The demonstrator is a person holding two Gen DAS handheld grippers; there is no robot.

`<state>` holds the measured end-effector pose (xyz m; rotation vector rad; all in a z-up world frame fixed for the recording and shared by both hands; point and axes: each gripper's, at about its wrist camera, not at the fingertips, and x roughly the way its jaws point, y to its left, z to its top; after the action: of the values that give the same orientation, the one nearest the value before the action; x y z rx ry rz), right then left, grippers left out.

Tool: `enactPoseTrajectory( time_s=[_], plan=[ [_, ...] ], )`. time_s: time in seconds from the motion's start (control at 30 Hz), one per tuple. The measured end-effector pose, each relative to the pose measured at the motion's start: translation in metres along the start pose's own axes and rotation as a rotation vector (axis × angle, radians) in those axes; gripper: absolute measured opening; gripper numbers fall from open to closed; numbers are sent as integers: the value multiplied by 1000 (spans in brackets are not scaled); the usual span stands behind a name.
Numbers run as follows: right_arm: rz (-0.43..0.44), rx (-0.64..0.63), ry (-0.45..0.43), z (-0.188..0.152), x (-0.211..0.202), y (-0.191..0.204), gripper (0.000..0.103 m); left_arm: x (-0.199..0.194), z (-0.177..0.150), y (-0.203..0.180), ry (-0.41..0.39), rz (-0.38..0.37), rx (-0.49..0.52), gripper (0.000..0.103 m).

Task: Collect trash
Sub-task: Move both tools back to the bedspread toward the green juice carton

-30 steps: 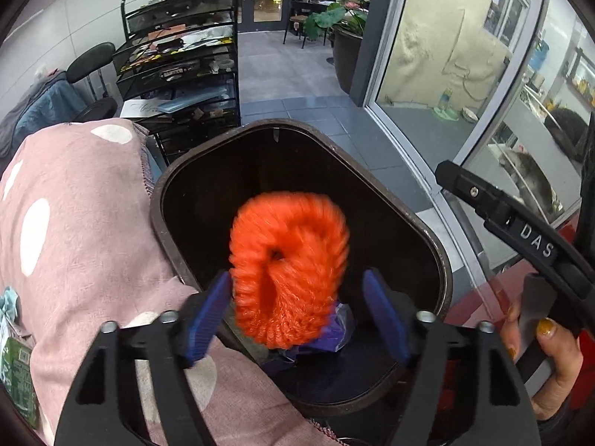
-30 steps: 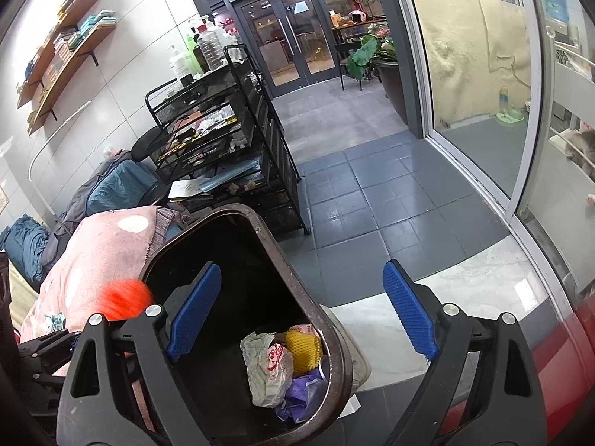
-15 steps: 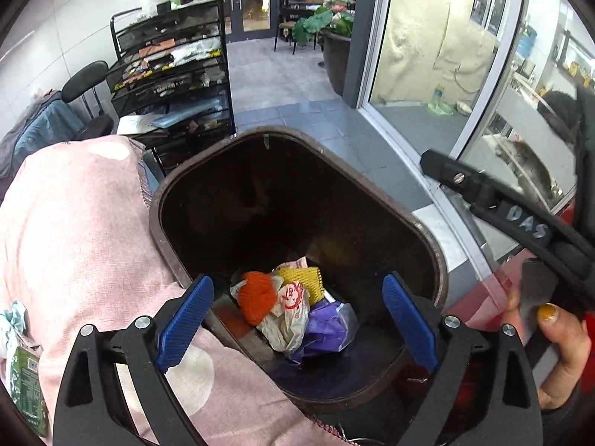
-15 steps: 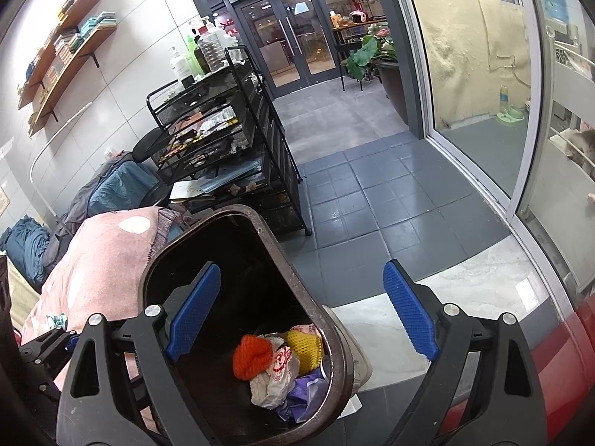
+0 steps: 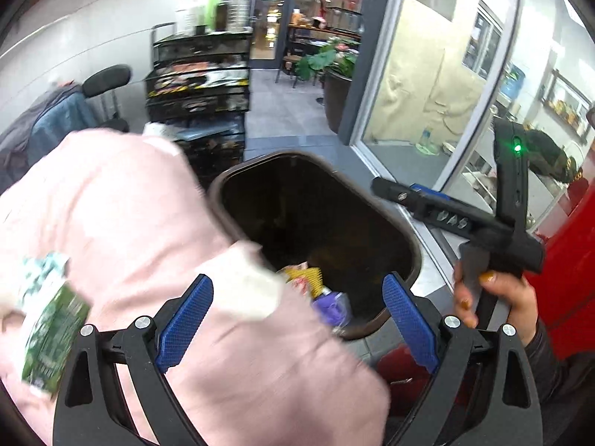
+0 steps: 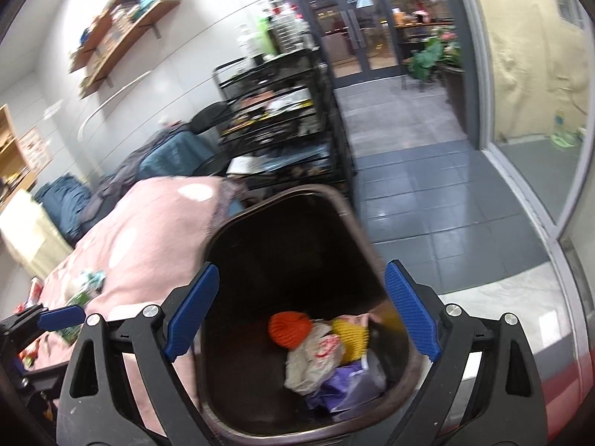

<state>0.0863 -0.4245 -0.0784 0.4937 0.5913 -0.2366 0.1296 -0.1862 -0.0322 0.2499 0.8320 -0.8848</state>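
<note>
A dark brown trash bin [image 6: 357,223] stands beside a pink spotted cloth [image 6: 148,238]. The orange woolly ring [image 6: 290,329] lies in it on a white bag [image 6: 316,356], a yellow piece [image 6: 351,336] and a purple bag [image 6: 349,386]. My right gripper [image 6: 301,316] is open and empty above the bin. My left gripper [image 5: 297,323] is open and empty over the cloth [image 5: 111,223] at the bin's [image 5: 412,249] near rim. A green and white wrapper [image 5: 48,330] lies on the cloth at the left; it also shows in the right wrist view [image 6: 83,290].
A black wire rack [image 6: 282,122] with clutter stands behind the bin. A chair with blue clothes [image 6: 167,152] is at its left. Grey tiled floor [image 6: 427,193] runs to glass doors. A glass wall [image 5: 427,93] and a red surface [image 5: 569,260] are on the right.
The orange ring fell from my left gripper into the bin. My left gripper has since swung left and back over the cloth. My right gripper has shifted over the bin.
</note>
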Motion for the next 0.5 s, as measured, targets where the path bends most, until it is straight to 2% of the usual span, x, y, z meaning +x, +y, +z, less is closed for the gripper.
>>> enactPoseTrajectory(
  time_s=[0.23, 0.37, 0.5],
  plan=[
    [80, -43, 58, -6, 11, 35, 90, -28, -21, 52, 4, 101, -43, 91],
    [122, -85, 80, -9, 14, 57, 90, -36, -22, 91, 44, 187, -39, 91],
    [189, -128, 119, -13, 19, 81, 91, -38, -20, 129, 103, 218, -56, 91]
  ],
)
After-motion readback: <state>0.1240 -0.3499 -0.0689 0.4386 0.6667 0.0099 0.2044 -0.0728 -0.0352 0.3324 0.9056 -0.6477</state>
